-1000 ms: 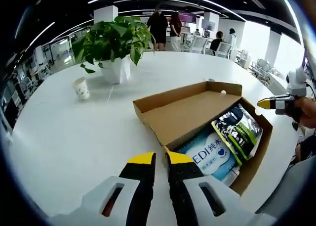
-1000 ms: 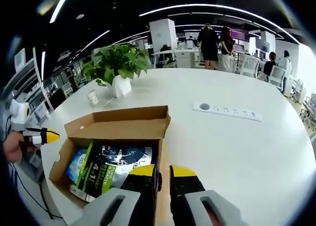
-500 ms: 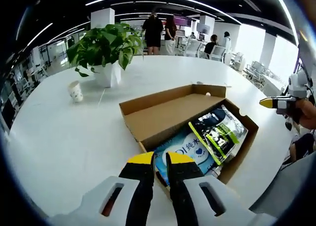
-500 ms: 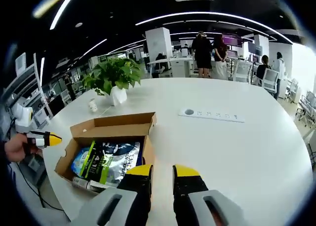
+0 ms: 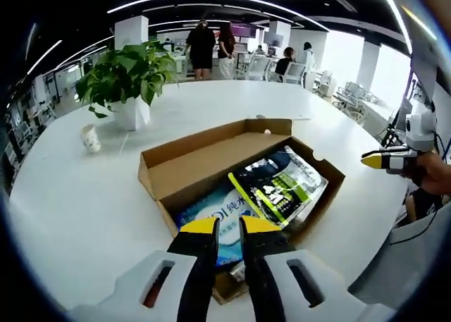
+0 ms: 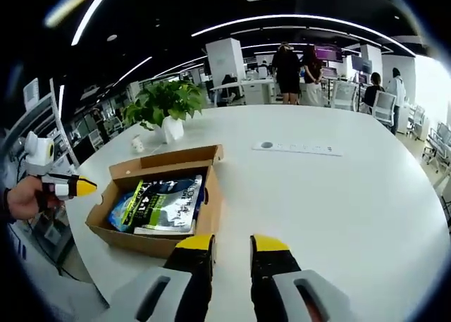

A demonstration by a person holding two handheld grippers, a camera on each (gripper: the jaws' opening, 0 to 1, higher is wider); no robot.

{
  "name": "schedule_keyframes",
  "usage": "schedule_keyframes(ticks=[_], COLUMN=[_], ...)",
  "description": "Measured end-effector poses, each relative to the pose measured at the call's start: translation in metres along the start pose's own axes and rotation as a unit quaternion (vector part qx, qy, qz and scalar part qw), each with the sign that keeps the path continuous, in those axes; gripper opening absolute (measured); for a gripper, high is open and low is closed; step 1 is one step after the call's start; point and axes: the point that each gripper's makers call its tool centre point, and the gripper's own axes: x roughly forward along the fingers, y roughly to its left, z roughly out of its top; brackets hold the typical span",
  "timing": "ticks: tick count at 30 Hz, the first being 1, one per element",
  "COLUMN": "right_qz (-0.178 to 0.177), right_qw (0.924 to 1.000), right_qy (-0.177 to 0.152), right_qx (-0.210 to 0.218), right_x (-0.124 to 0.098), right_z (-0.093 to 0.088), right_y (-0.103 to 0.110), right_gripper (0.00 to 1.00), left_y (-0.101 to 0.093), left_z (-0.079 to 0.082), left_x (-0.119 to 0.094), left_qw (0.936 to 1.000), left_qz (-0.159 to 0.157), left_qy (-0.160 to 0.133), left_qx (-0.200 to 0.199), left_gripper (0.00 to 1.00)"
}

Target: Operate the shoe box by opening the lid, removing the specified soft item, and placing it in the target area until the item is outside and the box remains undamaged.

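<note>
Sitting open near the table's edge, the shoe box point(image 5: 239, 177) has its lid folded back flat, and nothing's touching it. Left gripper point(image 5: 227, 227) hovers right over the box's near corner, yellow-tipped fingers point(image 5: 199, 227) slightly parted, pinching nothing. Right gripper point(image 6: 229, 243) hangs over bare table point(image 6: 338, 195) just off the box's side, fingers a bit apart and empty too.

Count inside the box: two soft packs on top, a black-and-green pouch point(image 5: 278, 188) lying across a blue-and-white pack point(image 5: 211, 220). There's something else underneath, can't tell what. Elsewhere on the table: one potted plant point(image 5: 123, 79) and one small paper cup point(image 5: 90, 137) toward the far edge, and one white power strip point(image 6: 296, 149) well apart from the box.

Loads of open tabletop beyond the box on the right gripper's side.
</note>
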Motion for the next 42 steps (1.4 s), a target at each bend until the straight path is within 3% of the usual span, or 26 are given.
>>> schedule_keyframes(ticks=[18,42], right_qz=[0.033,0.069], right_qw=[0.9990,0.9975], right_qy=[-0.019,0.001], right_qx=[0.023,0.013], right_x=[-0.014,-0.026], right_z=[-0.007,-0.037], right_y=[0.026,0.061], right_gripper=[0.23,0.33], left_y=[-0.034,-0.043], left_z=[-0.012,-0.028], left_x=[0.011,0.040], left_qw=[0.9984,0.9950], left_qz=[-0.048,-0.076], left_qy=[0.029,0.061], left_qx=[0.008,-0.021], left_gripper=[0.21,0.25])
